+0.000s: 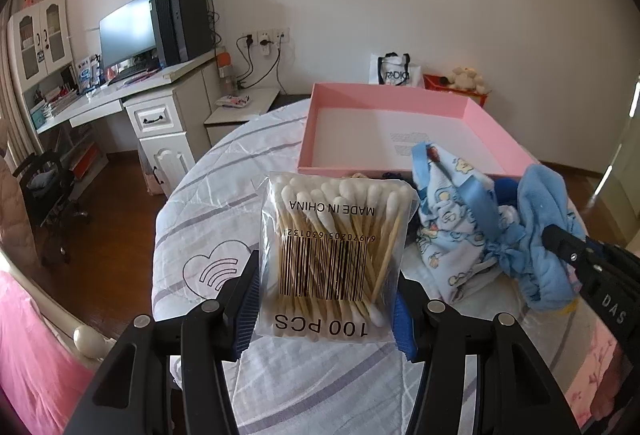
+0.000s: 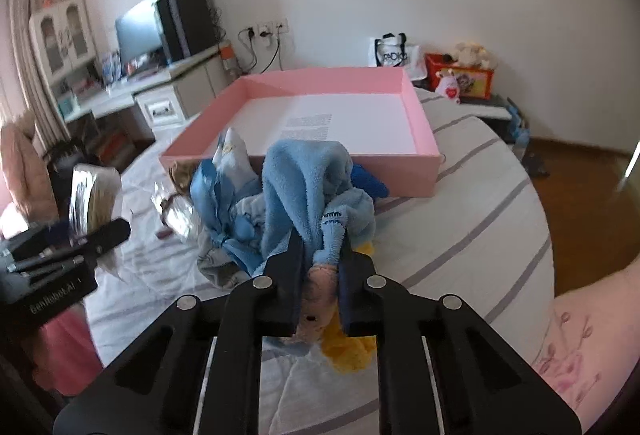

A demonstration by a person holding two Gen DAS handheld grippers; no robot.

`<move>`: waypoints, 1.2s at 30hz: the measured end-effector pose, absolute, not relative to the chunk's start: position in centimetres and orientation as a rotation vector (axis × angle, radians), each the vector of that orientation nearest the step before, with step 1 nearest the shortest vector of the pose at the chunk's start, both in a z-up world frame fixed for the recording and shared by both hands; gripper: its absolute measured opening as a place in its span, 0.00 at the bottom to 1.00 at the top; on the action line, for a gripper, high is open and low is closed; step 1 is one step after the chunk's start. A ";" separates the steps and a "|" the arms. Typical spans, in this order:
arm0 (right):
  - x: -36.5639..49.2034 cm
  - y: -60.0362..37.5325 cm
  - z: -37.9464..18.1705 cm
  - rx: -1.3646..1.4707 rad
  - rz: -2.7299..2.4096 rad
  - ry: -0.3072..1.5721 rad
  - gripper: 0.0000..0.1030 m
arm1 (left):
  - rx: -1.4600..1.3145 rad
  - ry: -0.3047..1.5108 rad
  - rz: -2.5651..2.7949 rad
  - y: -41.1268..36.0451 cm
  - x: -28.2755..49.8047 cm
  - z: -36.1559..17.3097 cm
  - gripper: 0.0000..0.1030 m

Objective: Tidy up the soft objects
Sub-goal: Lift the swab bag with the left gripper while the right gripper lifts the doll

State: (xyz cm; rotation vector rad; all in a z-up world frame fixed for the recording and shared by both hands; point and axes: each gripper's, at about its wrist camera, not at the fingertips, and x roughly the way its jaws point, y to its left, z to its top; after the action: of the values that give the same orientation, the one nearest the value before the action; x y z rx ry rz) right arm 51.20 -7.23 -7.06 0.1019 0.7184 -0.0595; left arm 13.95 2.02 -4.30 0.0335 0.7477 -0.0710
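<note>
On the left we see one left gripper (image 1: 326,299), its two jaws pinching one clear bag of cotton swabs (image 1: 334,255) by its side edges, label upside down, lifted above the striped bedsheet (image 1: 208,195). In the right wrist view that same bag (image 2: 94,195) sits at the far left, just left of the cloth pile.

Near the middle, one pink box (image 1: 308,127) lies open on the bed, far side of the soft things; its white floor holds nothing but a printed patch. One printed baby bib with blue ribbon trim (image 1: 444,207) lies against the box's near wall.

To the right, one light blue fleece cloth (image 2: 304,191) rises in folds, touching the bib (image 2: 224,171). One right gripper (image 2: 320,259) has its jaws pressed together on a fold of that fleece, with a pinkish patch and a yellow plush piece (image 2: 348,351) beneath it. We count two grippers, one box, one swab bag.
</note>
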 end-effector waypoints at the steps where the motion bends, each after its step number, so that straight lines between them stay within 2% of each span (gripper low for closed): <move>1: 50.8 -7.5 -6.8 0.108 -0.069 0.706 0.11 | 0.034 0.741 -0.072 2.1 13.7 -4.2 0.51; 25: 42.8 -5.8 3.7 0.102 -0.051 0.374 0.11 | 0.042 0.451 -0.103 2.6 3.6 2.7 0.51; 36: 39.8 -3.2 6.5 0.040 -0.048 0.264 0.11 | 0.019 0.339 -0.093 5.1 -2.9 3.0 0.51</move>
State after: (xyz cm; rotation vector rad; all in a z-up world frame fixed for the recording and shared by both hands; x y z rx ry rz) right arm 39.80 -3.22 6.46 0.0404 0.2641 -0.0477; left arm -2.89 5.15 3.02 0.0189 0.3390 -0.0932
